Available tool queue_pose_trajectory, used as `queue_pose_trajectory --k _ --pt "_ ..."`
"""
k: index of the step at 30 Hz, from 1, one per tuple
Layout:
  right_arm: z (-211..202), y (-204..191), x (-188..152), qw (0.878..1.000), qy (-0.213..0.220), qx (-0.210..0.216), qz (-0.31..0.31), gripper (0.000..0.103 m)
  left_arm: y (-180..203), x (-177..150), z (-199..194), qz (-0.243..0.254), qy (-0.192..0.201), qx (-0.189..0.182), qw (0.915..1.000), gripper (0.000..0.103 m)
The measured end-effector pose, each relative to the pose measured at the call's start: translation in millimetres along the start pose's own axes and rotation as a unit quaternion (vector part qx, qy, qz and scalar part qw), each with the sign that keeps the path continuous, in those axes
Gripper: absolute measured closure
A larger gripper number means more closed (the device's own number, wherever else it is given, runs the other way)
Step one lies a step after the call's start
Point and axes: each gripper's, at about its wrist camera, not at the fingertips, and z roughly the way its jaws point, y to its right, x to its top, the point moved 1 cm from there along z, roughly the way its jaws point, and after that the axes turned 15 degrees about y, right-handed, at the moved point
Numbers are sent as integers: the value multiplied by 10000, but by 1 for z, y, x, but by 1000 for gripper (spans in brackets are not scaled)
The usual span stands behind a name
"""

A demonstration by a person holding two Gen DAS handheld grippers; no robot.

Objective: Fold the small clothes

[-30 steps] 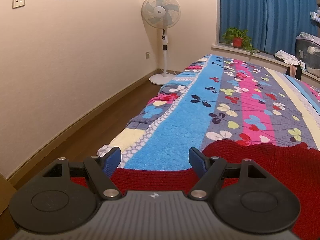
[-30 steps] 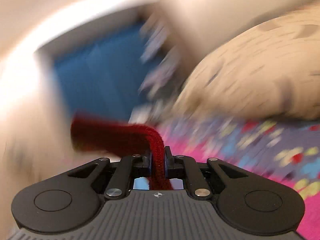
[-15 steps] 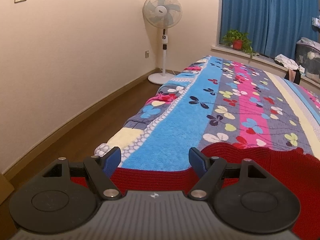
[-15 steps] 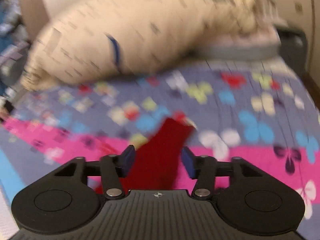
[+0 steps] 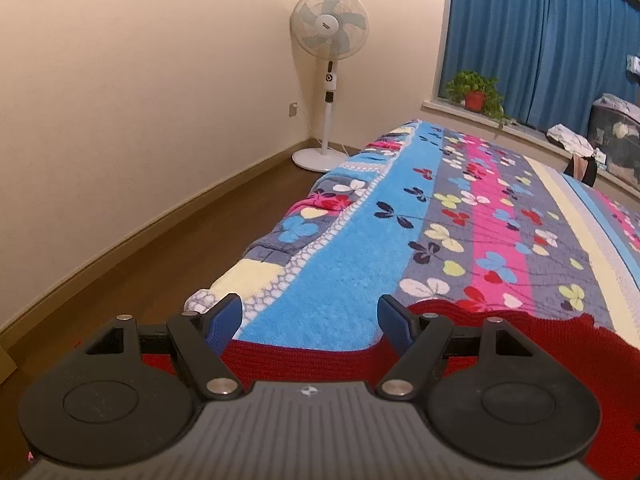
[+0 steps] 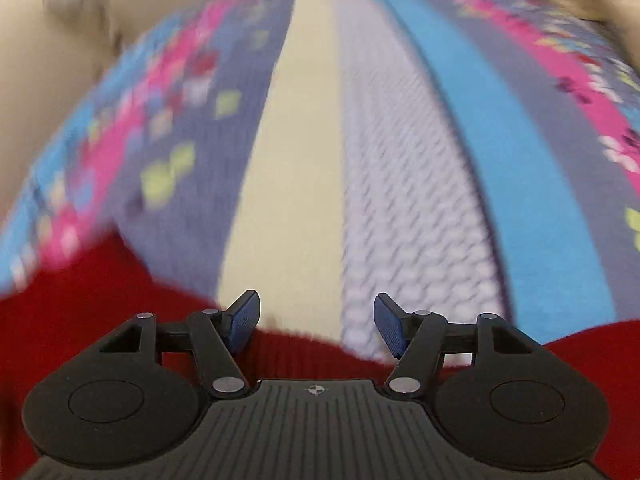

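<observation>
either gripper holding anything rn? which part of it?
Nothing held. Left gripper is open above the red knit garment; right gripper is opening, its pads clear of the knit lying below.

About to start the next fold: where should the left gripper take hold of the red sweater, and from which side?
Take the ribbed edge of the red sweater, which lies flat on the blanket just below the left gripper. Its jaws are open and nothing is between them. Come down from above and slightly behind, one finger sliding under the edge, since the knit lies flat.
</observation>
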Motion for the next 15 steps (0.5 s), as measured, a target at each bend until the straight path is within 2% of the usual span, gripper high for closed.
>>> queue_pose_trajectory --k 2,3,4,6,10,13,15 --pt "-10 3 0 9994 34 332 91 67 -1 2 -1 -37 8 -14 10000 24" --pt "-23 1 0 9982 167 580 -48 88 0 2 -2 -50 9 -26 10000 24" --pt "-36 -1 -3 9963 288 752 -309 93 0 2 -2 -61 8 -38 10000 24" --pt "-62 -13 -17 9873 384 1182 -990 94 0 3 -2 -90 3 -53 9999 24" --pt "-84 -21 -48 9704 164 1686 -1721 94 0 3 -3 -121 -4 -65 9999 24" --pt "-89 -34 -57 9595 199 1689 -2244 91 1 3 -4 -120 -1 -63 9999 24" --pt "-87 -38 -53 9585 238 1608 -2342 91 1 3 -3 -120 -9 -59 9999 24"
